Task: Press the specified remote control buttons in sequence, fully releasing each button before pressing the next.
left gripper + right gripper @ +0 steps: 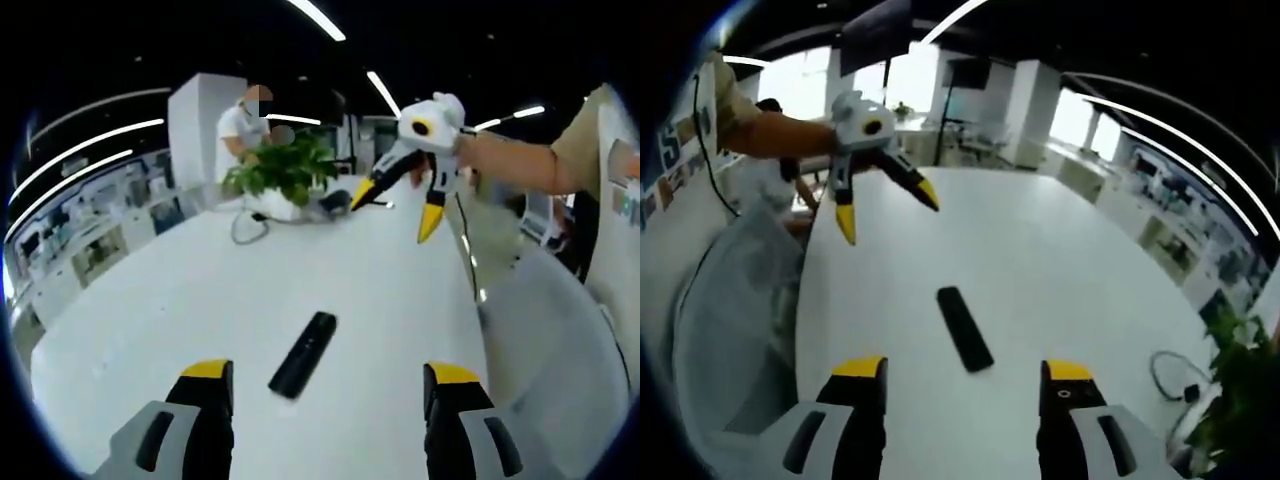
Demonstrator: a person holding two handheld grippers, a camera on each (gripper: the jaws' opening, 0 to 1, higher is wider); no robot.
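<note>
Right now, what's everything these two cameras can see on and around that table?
Remote: one, black, lying flat mid-table, apart from both tongs.
Table: one, white, long.
Plant: one, green, in a white pot at the far end in the left gripper view.
Cable: one, grey, looped on the table beside the plant.
Person: one, white top, standing behind the plant.
Ceiling lights: several, white strips overhead.
Left tongs: one pair, grey with yellow tips, open above the table.
Right tongs: one pair, same colours, open, held above the table.
</note>
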